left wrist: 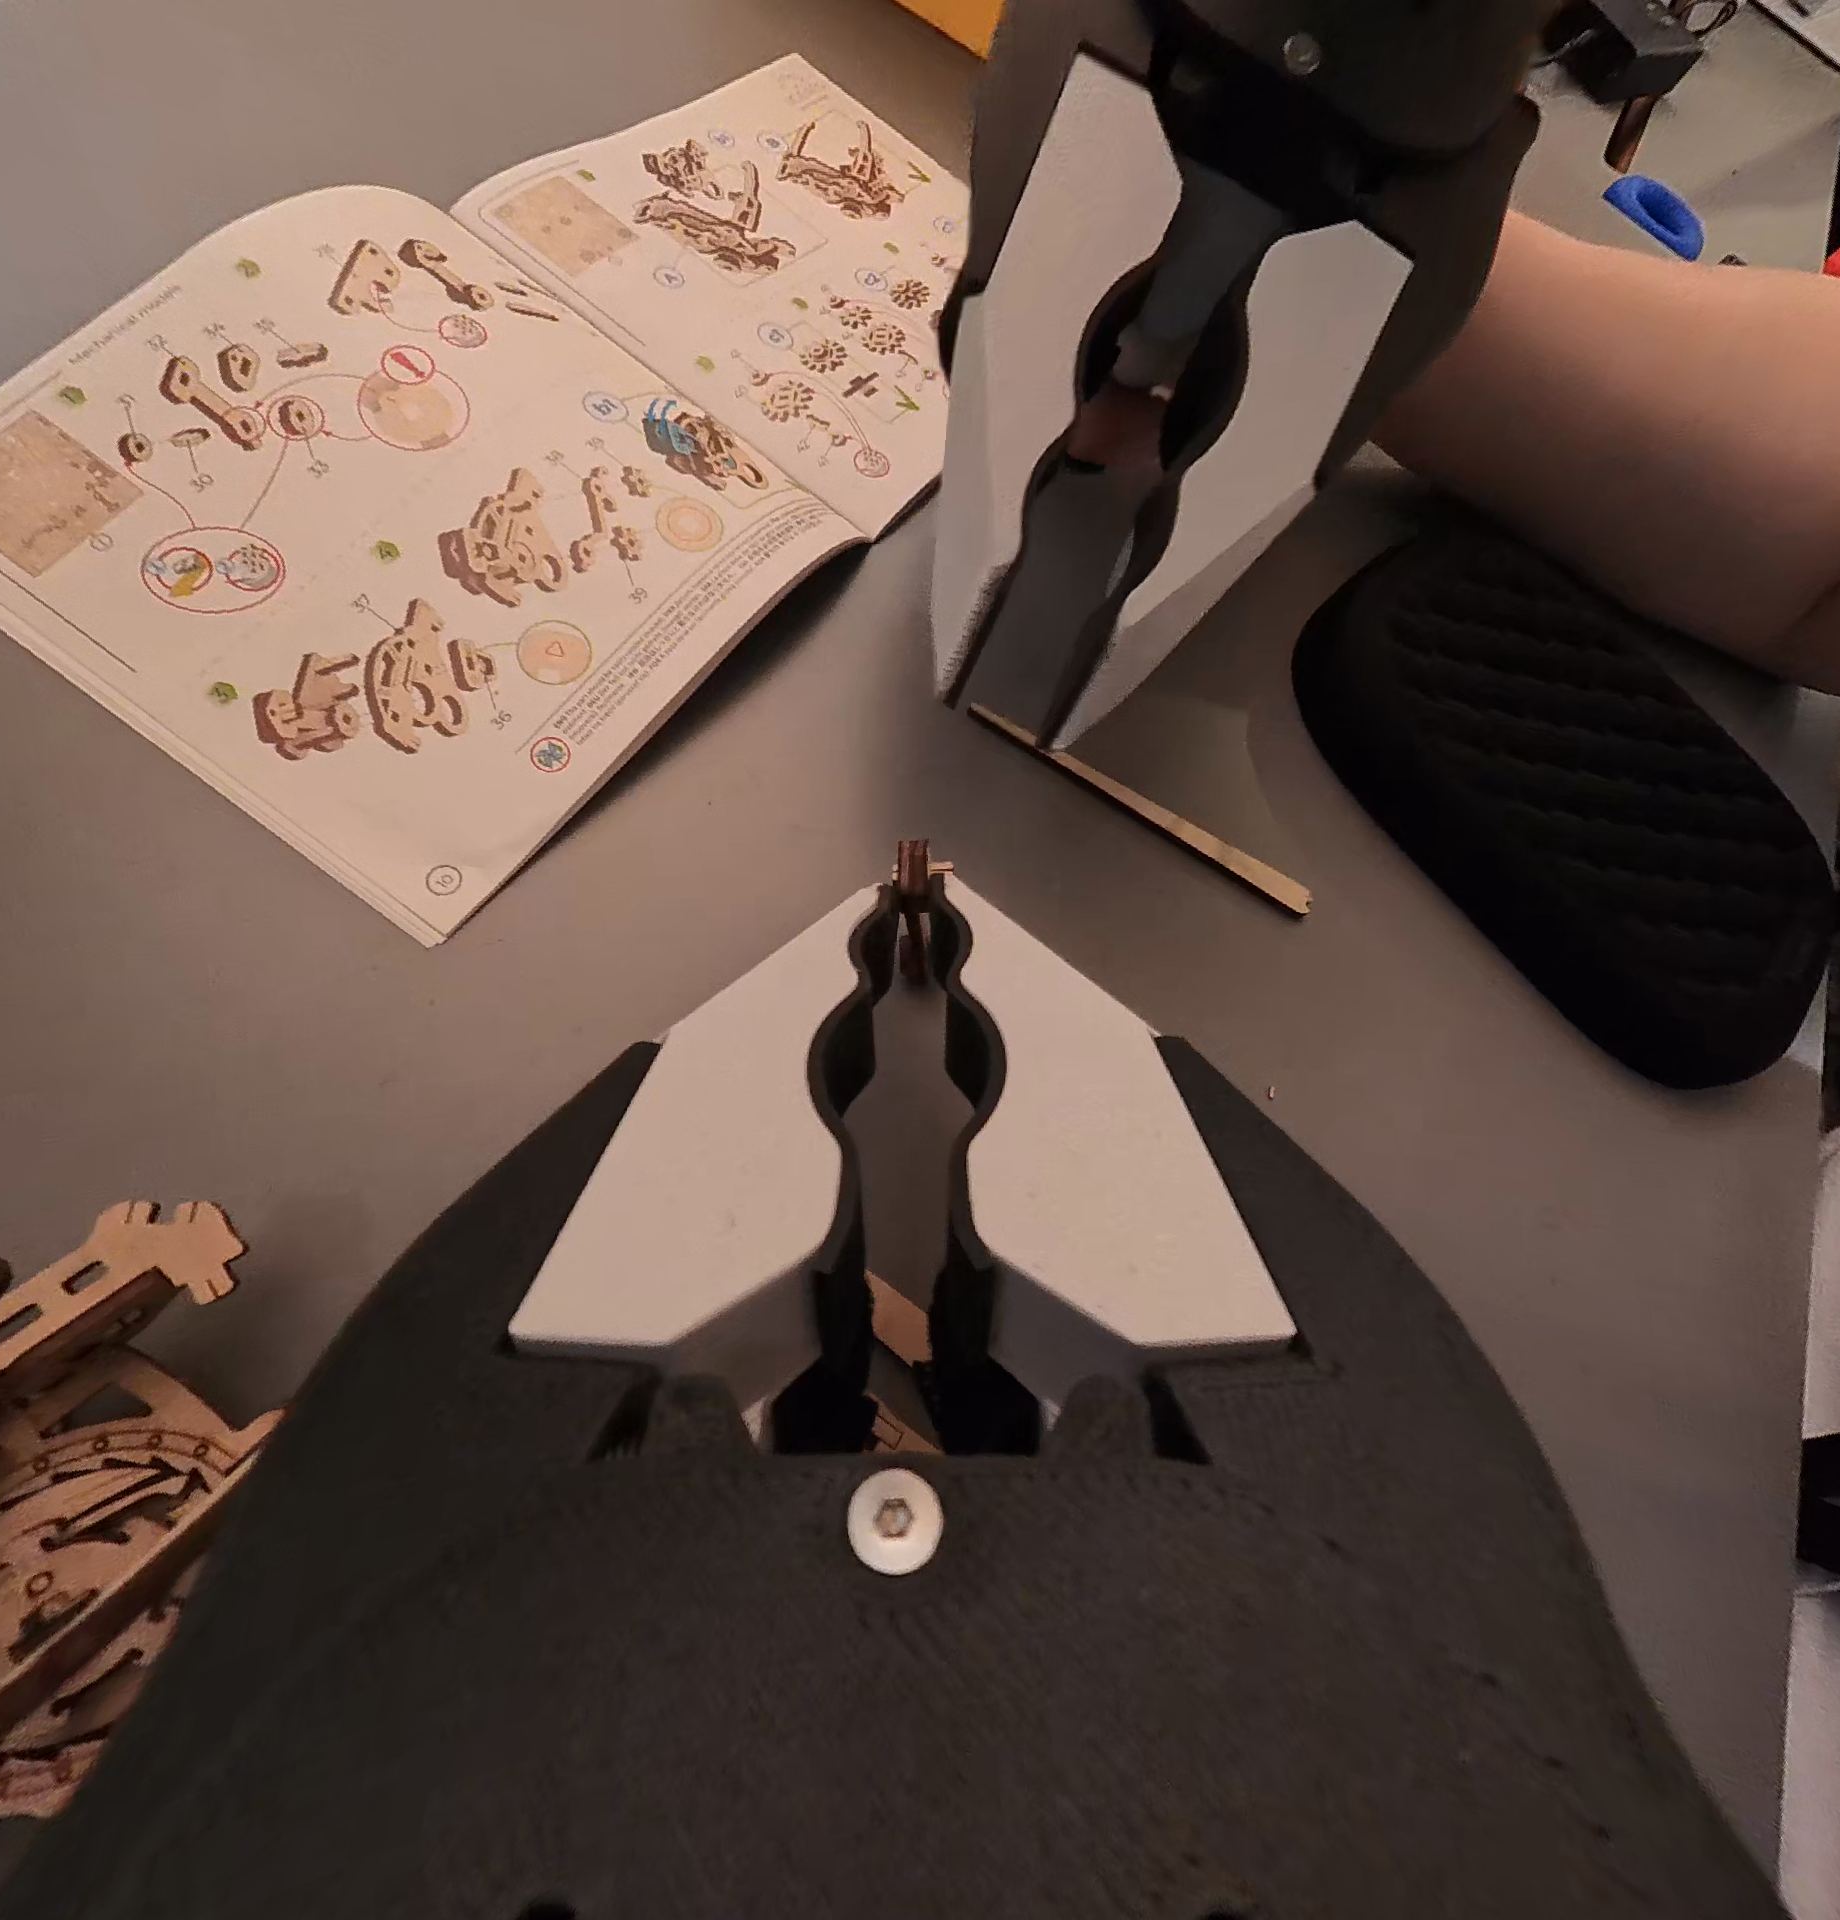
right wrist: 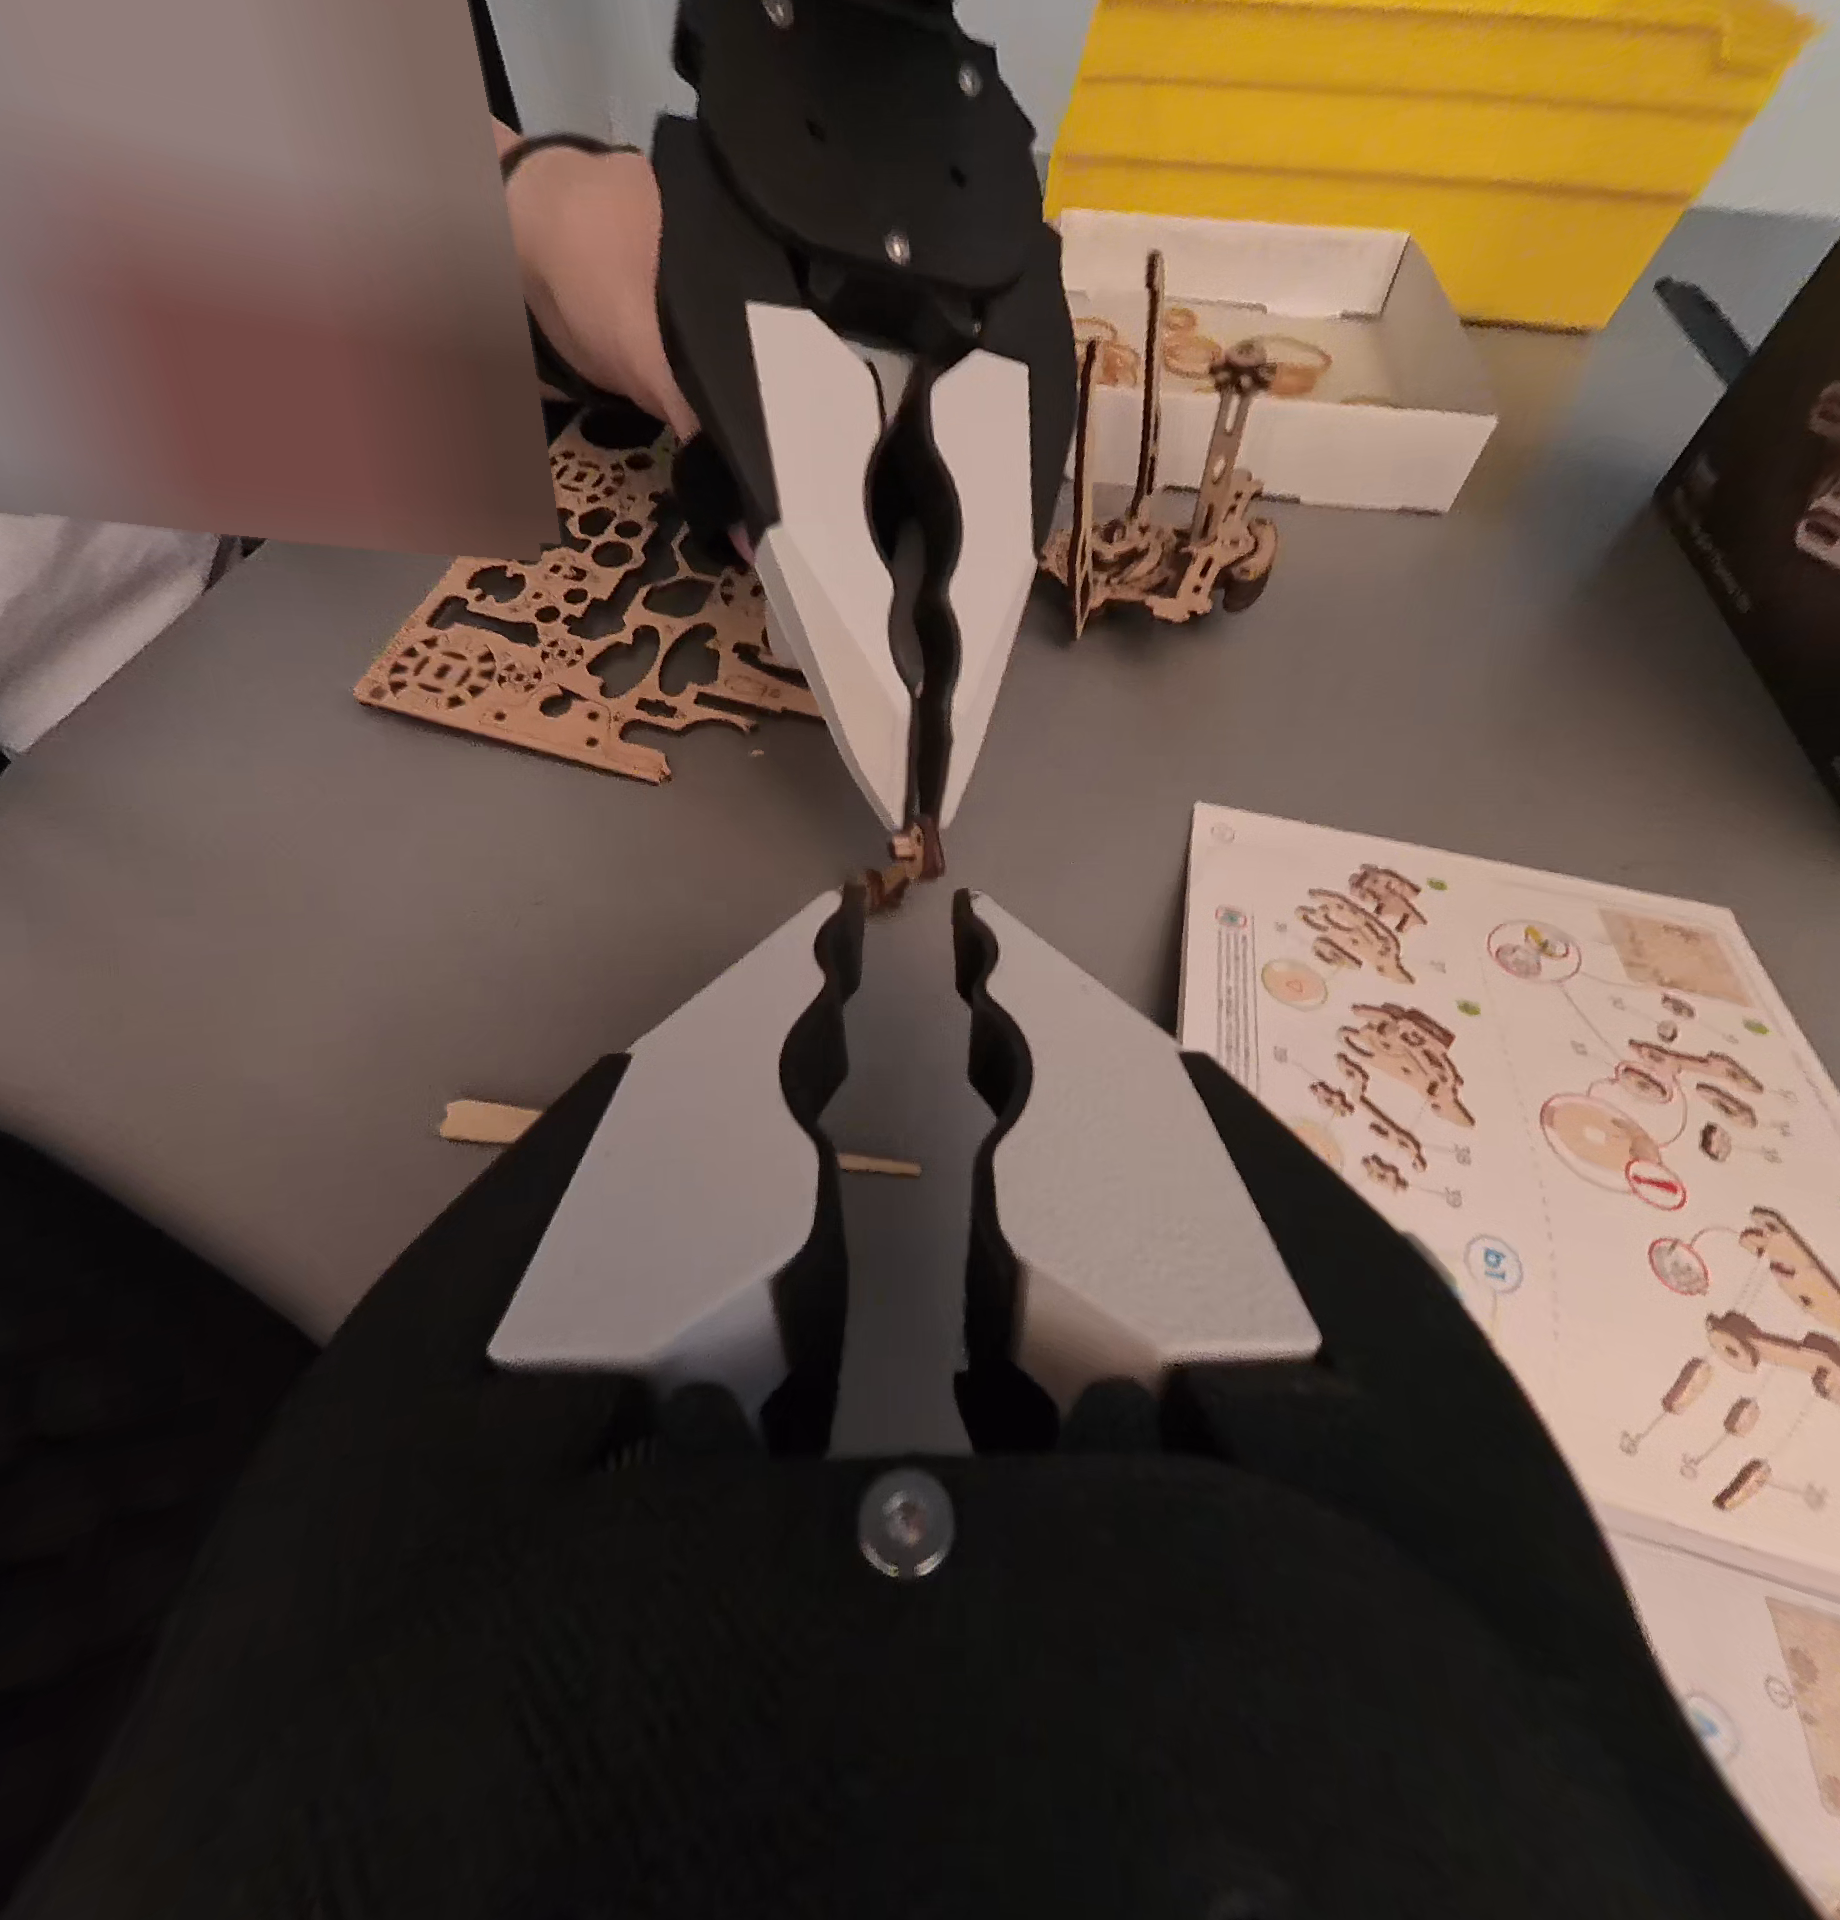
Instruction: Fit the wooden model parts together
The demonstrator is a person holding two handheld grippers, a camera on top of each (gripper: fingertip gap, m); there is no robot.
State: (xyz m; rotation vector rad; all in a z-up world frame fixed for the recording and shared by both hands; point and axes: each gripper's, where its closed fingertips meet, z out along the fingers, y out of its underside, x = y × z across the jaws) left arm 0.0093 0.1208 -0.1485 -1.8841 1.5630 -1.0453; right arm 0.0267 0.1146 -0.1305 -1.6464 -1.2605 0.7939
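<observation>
My left gripper [left wrist: 916, 896] is shut on a small dark wooden part [left wrist: 914, 868] that sticks out past its tips, held above the grey table [left wrist: 272, 1039]. In the right wrist view the left gripper [right wrist: 921, 821] points down toward me with the part [right wrist: 911, 857] at its tip. My right gripper [right wrist: 908, 904] is open with a narrow gap and holds nothing. Its left fingertip [right wrist: 848, 914] is right beside the lower end of the part. In the left wrist view the right gripper [left wrist: 1046, 740] stands over a thin wooden stick [left wrist: 1134, 810].
An open instruction booklet [left wrist: 428, 468] lies on the table. A partly built wooden model [right wrist: 1155, 540], a punched-out wooden sheet [right wrist: 583, 644], a white box [right wrist: 1435, 457], a yellow bin [right wrist: 1415, 156] and a black box [right wrist: 1789, 520] stand behind. A forearm [left wrist: 1674, 416] rests over a black cushion [left wrist: 1570, 779].
</observation>
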